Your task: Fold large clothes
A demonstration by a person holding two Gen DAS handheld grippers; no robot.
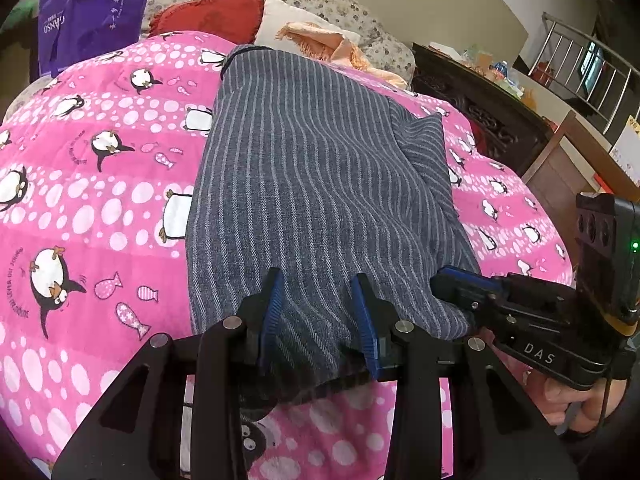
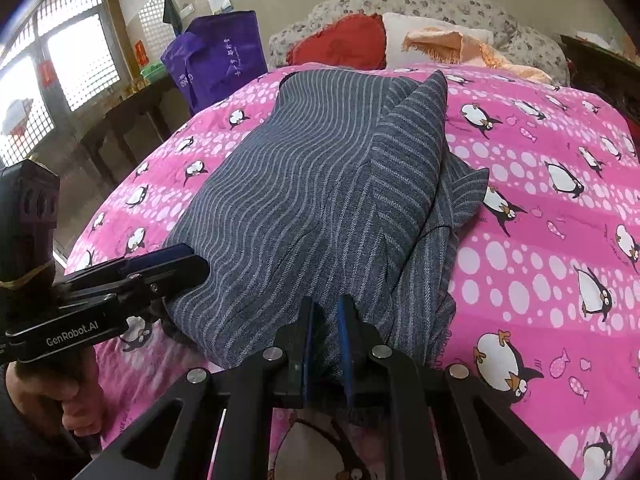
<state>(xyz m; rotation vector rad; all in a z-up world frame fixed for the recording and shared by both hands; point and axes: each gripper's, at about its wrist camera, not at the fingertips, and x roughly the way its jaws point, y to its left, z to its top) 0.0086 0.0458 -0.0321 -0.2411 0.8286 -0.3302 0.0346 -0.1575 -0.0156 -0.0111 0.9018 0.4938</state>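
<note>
A grey garment with thin pale stripes (image 1: 320,160) (image 2: 312,180) lies partly folded on a pink penguin quilt (image 1: 100,200) (image 2: 560,200), one sleeve laid back over its right side. My left gripper (image 1: 318,308) pinches a thick bunch of the garment's near hem between its blue pads. In the right wrist view it (image 2: 196,264) sits at the near left corner of the cloth. My right gripper (image 2: 326,320) is shut on the near hem further right, with the fabric squeezed between its pads. From the left wrist view it (image 1: 444,280) grips the near right corner.
At the bed's head lie a red cushion (image 1: 212,16), a white pillow (image 1: 288,20) and a peach cloth (image 2: 452,48). A purple bag (image 2: 220,64) stands left of the bed, a dark carved cabinet (image 1: 480,112) on its right. A hand (image 2: 60,392) holds each gripper's handle.
</note>
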